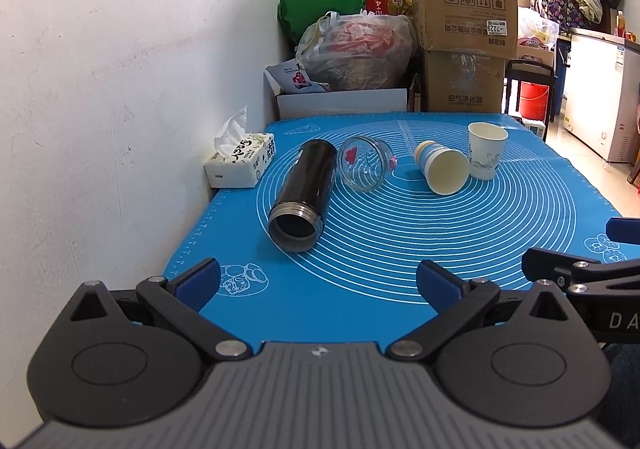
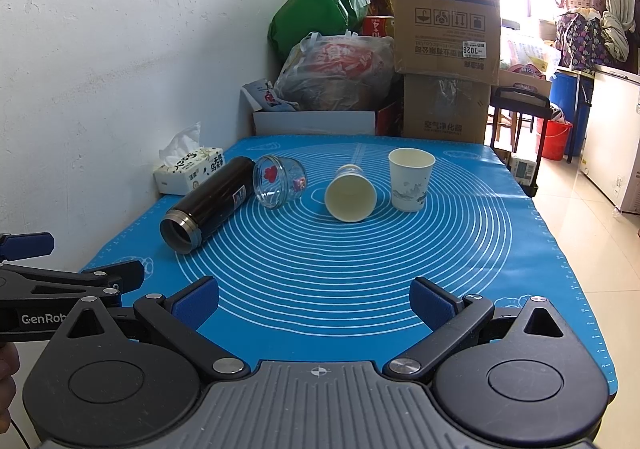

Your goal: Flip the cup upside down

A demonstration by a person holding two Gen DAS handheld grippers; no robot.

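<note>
A white paper cup (image 1: 486, 151) (image 2: 411, 179) stands upright, mouth up, at the far right of the blue mat (image 1: 400, 249) (image 2: 320, 257). A second paper cup (image 1: 442, 167) (image 2: 351, 191) lies on its side beside it, mouth toward me. A clear glass jar (image 1: 364, 163) (image 2: 279, 181) and a black flask (image 1: 303, 195) (image 2: 208, 203) also lie on their sides to the left. My left gripper (image 1: 318, 283) and right gripper (image 2: 314, 301) are both open and empty, near the mat's front edge, well short of the cups.
A tissue box (image 1: 242, 163) (image 2: 186, 169) sits against the white wall at the mat's left. Cardboard boxes (image 1: 464, 29) (image 2: 446, 41) and bags (image 1: 356, 45) are piled behind the table. The table's right edge drops to a tiled floor (image 2: 592, 249).
</note>
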